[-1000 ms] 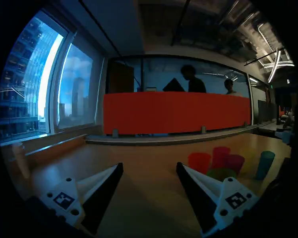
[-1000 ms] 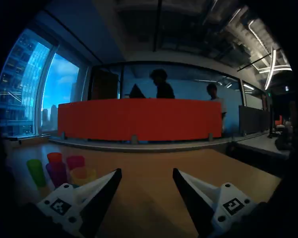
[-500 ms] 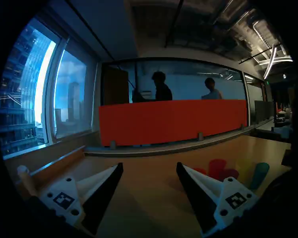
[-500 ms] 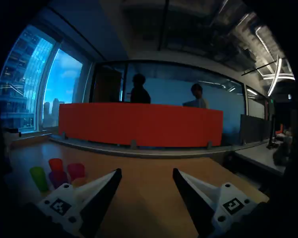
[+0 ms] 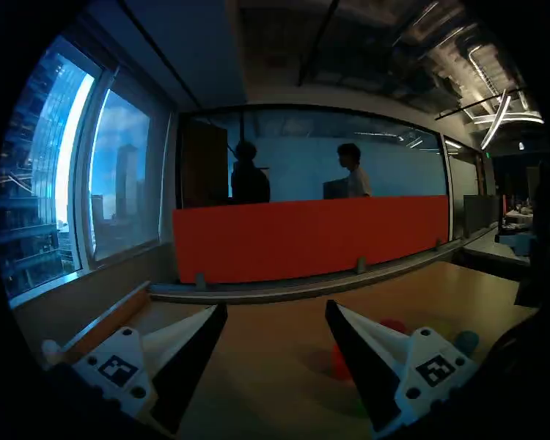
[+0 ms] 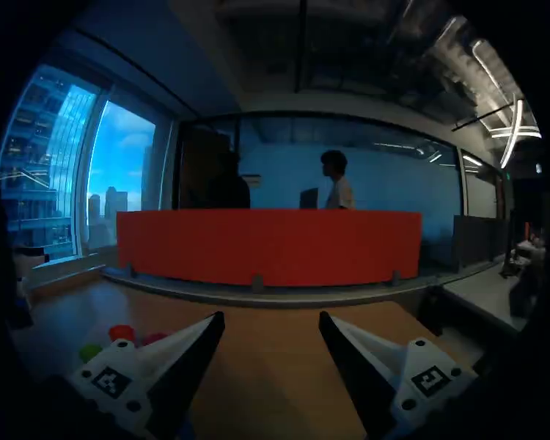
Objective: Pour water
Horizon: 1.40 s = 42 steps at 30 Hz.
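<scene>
- While the left gripper [image 5: 275,305] hovers low over the wooden table [image 5: 275,374], its two fingers stand spread wide, released, with nothing between them.
- In the left gripper view, the cups [image 5: 339,363] sit on the table to the right. They are mostly hidden behind the right-hand finger: a red one shows at the finger's inner edge, and a teal rim [image 5: 466,341] peeks out farther right.
- The right gripper [image 6: 270,315] is likewise released, its fingers wide apart over bare wood and touching nothing.
- In the right gripper view, the cups [image 6: 121,332] stand at the lower left, just beyond the left-hand finger. Green, red and pink tops show above it, close together.
- None of the cups is held, and both grippers are apart from them.
- Whether any cup holds water cannot be told in this dim light.
- An orange partition [image 5: 312,235] runs along the far edge of the table.
- Two people [image 6: 335,180] stand behind the partition as dark figures.
- Tall windows [image 5: 114,183] on the left show sky and towers.
</scene>
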Available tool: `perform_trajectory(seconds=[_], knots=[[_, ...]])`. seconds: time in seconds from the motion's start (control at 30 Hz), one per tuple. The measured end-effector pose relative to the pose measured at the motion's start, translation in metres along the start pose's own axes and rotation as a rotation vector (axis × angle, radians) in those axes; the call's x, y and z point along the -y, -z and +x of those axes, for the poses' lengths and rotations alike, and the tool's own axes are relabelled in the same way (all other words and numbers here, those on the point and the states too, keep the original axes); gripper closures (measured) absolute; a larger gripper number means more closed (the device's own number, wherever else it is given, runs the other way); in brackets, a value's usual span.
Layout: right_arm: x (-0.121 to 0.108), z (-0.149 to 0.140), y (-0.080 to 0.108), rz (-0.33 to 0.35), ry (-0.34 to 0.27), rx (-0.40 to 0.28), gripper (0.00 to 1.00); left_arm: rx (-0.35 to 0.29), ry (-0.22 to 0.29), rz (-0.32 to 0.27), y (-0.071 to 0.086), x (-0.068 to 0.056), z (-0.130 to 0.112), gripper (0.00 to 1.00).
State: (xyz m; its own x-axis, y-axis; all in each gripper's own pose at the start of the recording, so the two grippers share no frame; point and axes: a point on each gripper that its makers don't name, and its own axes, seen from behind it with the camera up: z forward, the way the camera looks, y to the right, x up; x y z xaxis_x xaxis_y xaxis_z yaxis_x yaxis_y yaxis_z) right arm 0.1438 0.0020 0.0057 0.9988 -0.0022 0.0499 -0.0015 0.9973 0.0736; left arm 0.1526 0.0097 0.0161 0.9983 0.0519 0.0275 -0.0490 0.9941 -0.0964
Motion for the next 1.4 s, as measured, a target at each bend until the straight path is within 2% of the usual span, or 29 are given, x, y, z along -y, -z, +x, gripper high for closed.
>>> perform_trajectory(seconds=[0.2,0.5,0.67,0.8,1.0,1.2,1.4], knots=[[0.0,0.023,0.001,0.019,-0.014,0.001,0.01,0.009,0.015,-0.026,0.001,-0.003,0.016,0.0],[-0.001,0.034,0.005,0.041,-0.021,0.002,0.0,0.009,0.013,-0.061,0.004,-0.004,0.029,0.0],[0.007,0.036,0.008,0.084,0.003,0.007,0.01,0.014,0.006,-0.103,0.005,-0.01,0.031,0.0],[0.019,0.037,0.011,0.141,0.024,0.011,0.0,0.021,-0.009,-0.15,0.006,-0.02,0.031,0.0],[0.049,0.036,0.019,0.272,0.051,0.02,0.0,0.024,-0.02,-0.239,0.01,-0.039,0.033,0.0],[0.078,0.046,0.03,0.403,0.022,0.012,0.0,0.023,0.008,-0.326,0.016,-0.054,0.036,0.0],[0.089,0.048,0.034,0.471,0.0,0.01,0.0,0.014,0.023,-0.398,0.022,-0.066,0.041,0.0]])
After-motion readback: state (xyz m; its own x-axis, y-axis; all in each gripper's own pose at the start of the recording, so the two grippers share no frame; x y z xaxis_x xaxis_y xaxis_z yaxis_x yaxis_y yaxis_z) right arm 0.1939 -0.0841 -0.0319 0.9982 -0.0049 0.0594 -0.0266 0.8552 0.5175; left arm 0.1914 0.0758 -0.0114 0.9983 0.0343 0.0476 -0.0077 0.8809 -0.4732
